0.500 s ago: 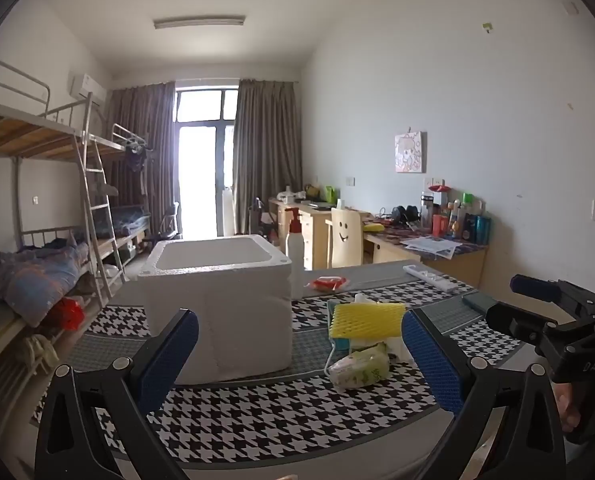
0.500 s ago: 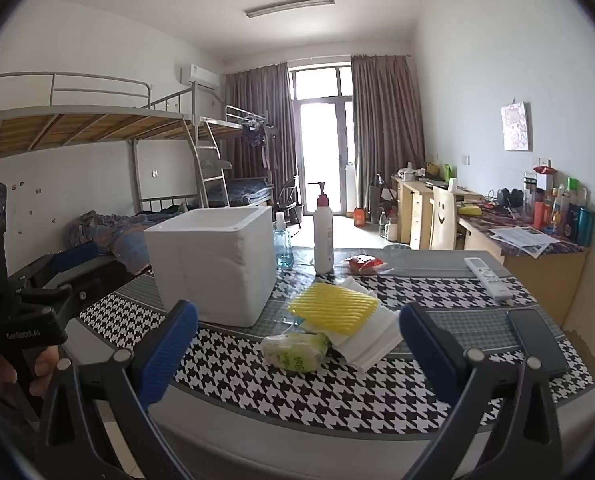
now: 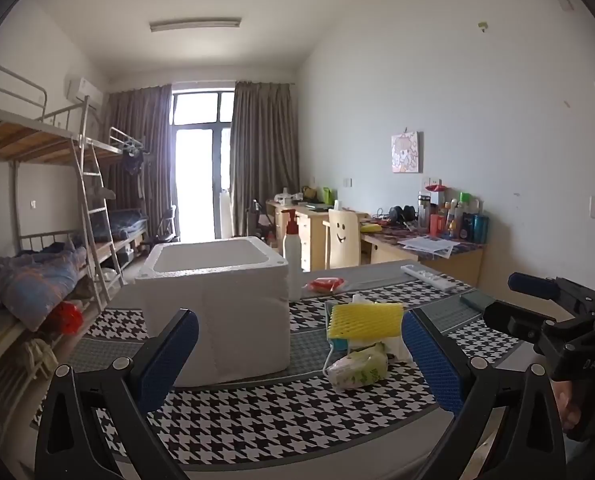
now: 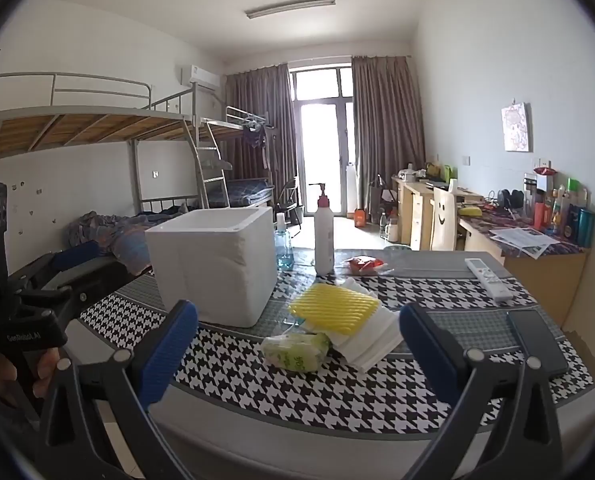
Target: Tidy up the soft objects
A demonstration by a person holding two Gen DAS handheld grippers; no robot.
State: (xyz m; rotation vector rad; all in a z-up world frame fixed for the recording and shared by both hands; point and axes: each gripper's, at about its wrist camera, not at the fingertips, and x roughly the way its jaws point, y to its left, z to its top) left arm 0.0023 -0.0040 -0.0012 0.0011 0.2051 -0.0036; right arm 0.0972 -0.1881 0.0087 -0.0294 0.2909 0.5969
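A yellow ribbed foam pad lies on a stack of white foam sheets on the houndstooth table. A green tissue pack rests just in front of them. To their left stands an open white foam box. My left gripper is open and empty, near the table's front edge, short of the box and pack. My right gripper is also open and empty, level with the tissue pack and nearer the camera. Each gripper shows at the other view's edge.
A pump bottle, a small clear bottle and a red packet sit behind the foam items. A white remote and a dark phone lie on the right. Bunk beds stand left, desks right.
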